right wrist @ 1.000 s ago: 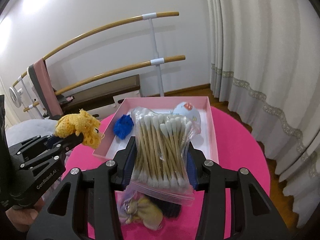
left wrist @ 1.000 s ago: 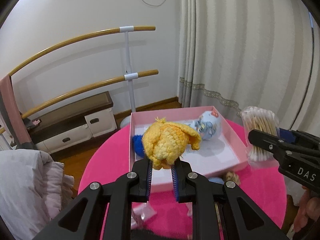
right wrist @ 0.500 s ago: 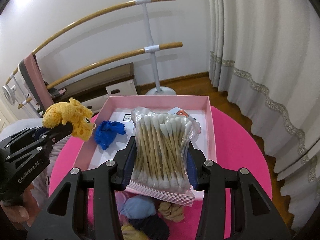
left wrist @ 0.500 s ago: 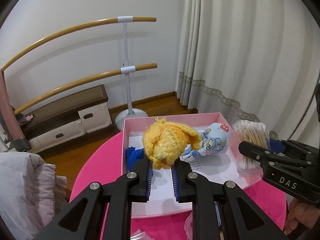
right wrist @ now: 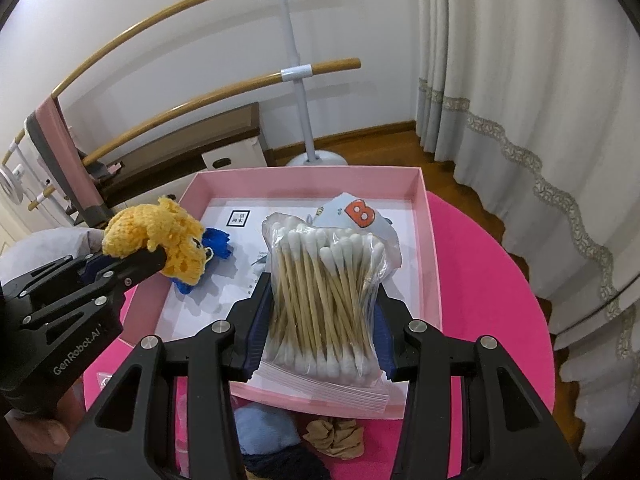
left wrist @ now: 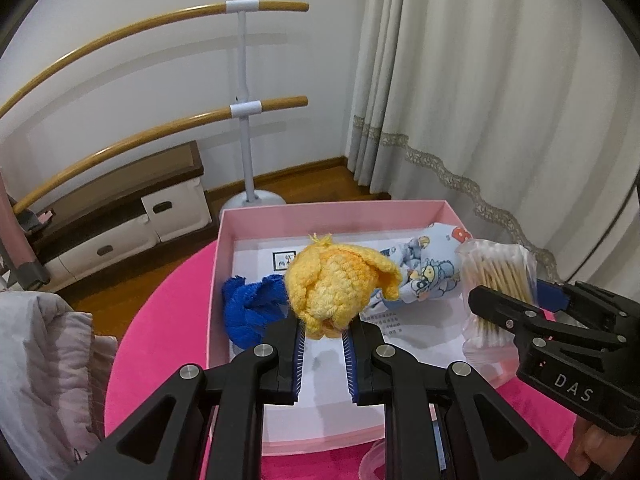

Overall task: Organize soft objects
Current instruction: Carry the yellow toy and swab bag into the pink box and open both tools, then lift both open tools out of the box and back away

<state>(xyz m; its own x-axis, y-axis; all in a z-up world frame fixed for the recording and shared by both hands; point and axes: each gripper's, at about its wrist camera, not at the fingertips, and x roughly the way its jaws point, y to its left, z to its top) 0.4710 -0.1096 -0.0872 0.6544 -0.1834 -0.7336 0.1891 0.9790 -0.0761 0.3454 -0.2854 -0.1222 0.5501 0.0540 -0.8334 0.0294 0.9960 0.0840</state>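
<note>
Held over pink box (left wrist: 448,210), frame centre: yellow crochet toy (left wrist: 340,284) clamped in left gripper (left wrist: 323,334) fingers, cotton-swab bag (right wrist: 328,300) clamped in right gripper (right wrist: 320,316); advise lowering each onto bare liner before opening, clear of blue cloth (left wrist: 250,308).

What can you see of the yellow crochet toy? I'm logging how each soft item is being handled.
The yellow crochet toy is a small knitted lump of yellow-to-orange yarn, with a floppy flap on one side and a short yarn tuft on top. The left tongs are shut on its lower end and hold it in the air above the pink box, in front of the blue cloth and the printed baby sock lying inside. Only the tongs appear to touch it.
</note>
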